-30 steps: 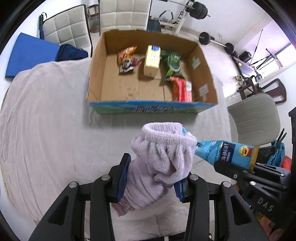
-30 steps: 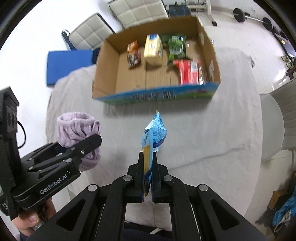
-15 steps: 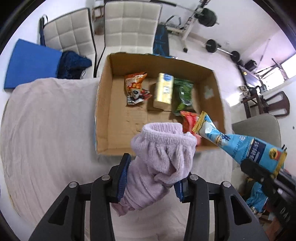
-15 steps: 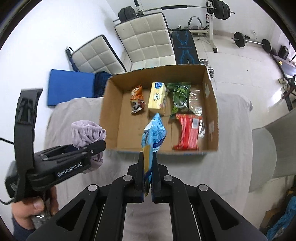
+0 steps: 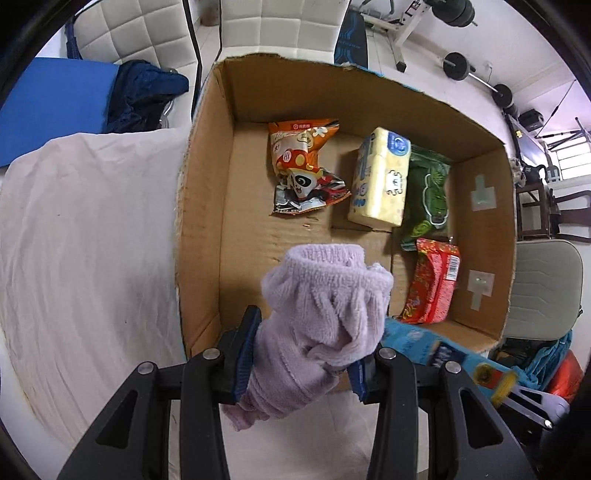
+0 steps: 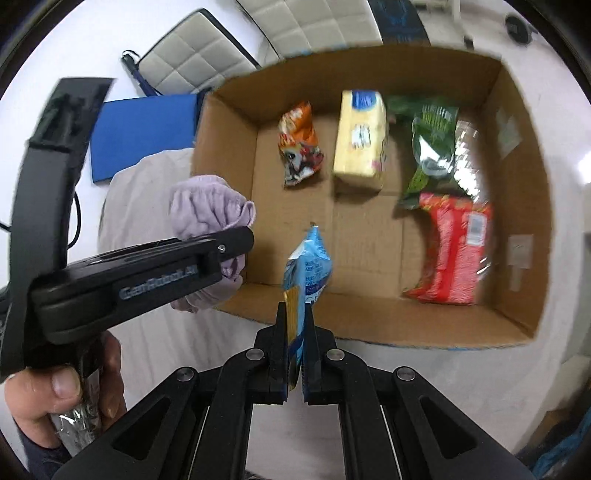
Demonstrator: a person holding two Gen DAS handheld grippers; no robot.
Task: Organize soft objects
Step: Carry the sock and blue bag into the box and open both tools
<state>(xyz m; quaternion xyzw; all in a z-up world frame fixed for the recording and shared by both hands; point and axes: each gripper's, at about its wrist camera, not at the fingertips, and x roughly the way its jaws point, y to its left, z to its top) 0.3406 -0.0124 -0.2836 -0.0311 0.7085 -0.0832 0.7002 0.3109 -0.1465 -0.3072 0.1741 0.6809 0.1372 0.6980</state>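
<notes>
Already 4 packets lie in the cardboard box (image 5: 207, 206) | left gripper (image 5: 303, 363) clamps lilac sock (image 5: 325, 317) | right gripper (image 6: 295, 363) pinches blue packet (image 6: 308, 264) | both hover near edge, unplaced

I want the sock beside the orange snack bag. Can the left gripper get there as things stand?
Probably yes: the left gripper, shut on the sock, hangs over the open box, with bare floor beside the orange bag.

White padded chairs (image 5: 258, 26), blue mat (image 5: 48, 107) and barbell weights (image 5: 458, 66) behind.
</notes>
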